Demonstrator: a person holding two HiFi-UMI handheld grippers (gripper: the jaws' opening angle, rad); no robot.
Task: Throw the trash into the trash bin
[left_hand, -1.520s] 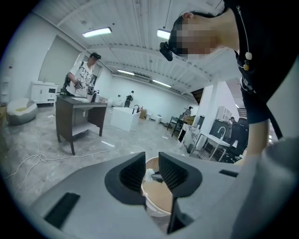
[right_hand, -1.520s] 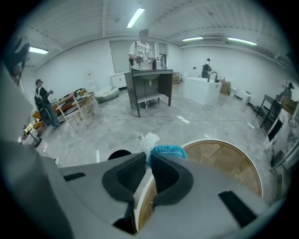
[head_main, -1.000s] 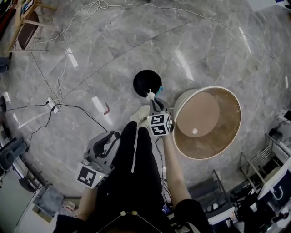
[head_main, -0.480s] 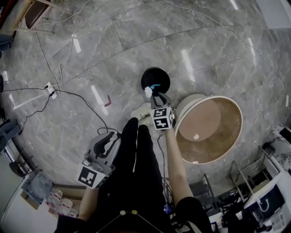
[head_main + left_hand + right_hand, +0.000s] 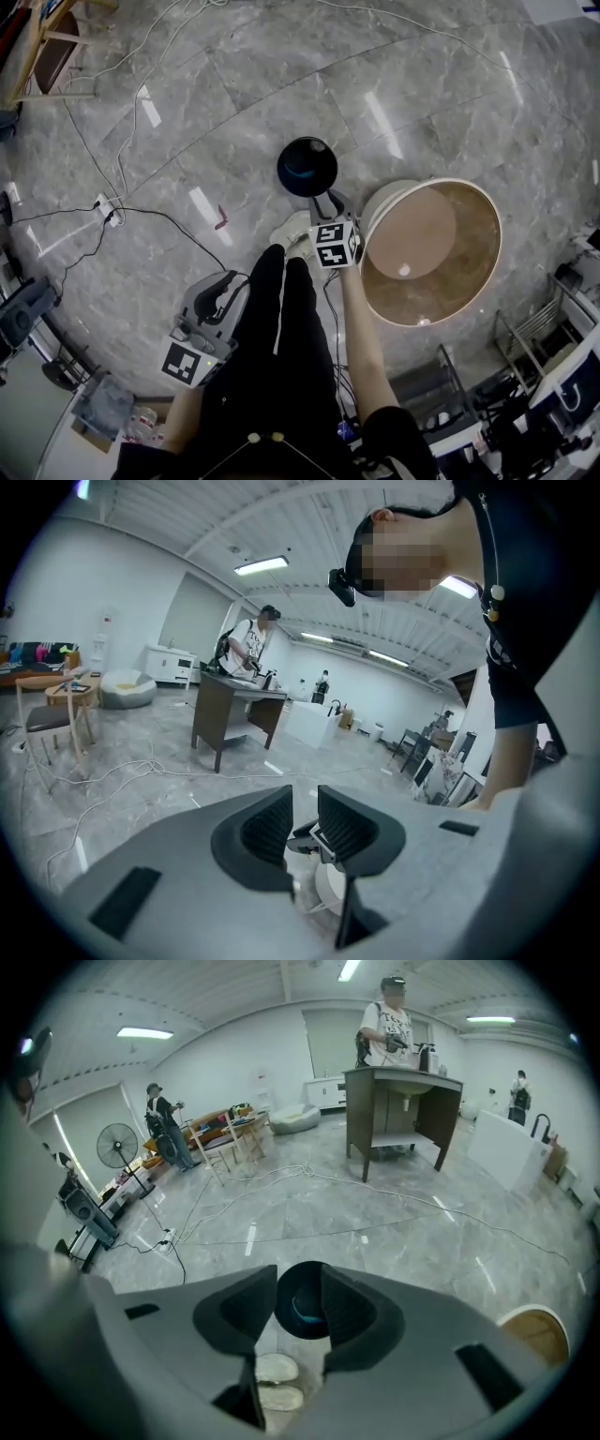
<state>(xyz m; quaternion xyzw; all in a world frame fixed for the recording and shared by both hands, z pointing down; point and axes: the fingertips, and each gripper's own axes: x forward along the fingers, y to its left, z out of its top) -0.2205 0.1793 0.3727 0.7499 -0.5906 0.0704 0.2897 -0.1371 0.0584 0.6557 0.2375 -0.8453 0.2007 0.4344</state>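
The grey stone floor [image 5: 234, 112] carries a round table [image 5: 450, 281] at the right. A black trash bin [image 5: 307, 161] stands just left of it, on the far side of the person's white shoes [image 5: 291, 234].

The right hand-held gripper [image 5: 325, 199] hangs over the near right rim of the bin and points steeply down. Its jaws have just been opening and now stand apart with nothing between them. The right gripper view looks through the gap straight into the mouth of the bin. One second ago a white scrap with a teal part was clamped at the jaw tips. Half a second ago it was over the bin opening. It is no longer at the jaws.

The left hand-held gripper [image 5: 228, 281] is held low at the person's left side, well apart from the bin. Its jaws stand a narrow gap apart and hold nothing.

The trash [image 5: 302, 1316] shows as a pale teal curve inside the dark bin. On this evidence the drop has been made and this piece is disposed of.

A small reddish object [image 5: 220, 223] lies on the floor left of the bin. Whether it is trash cannot be told.
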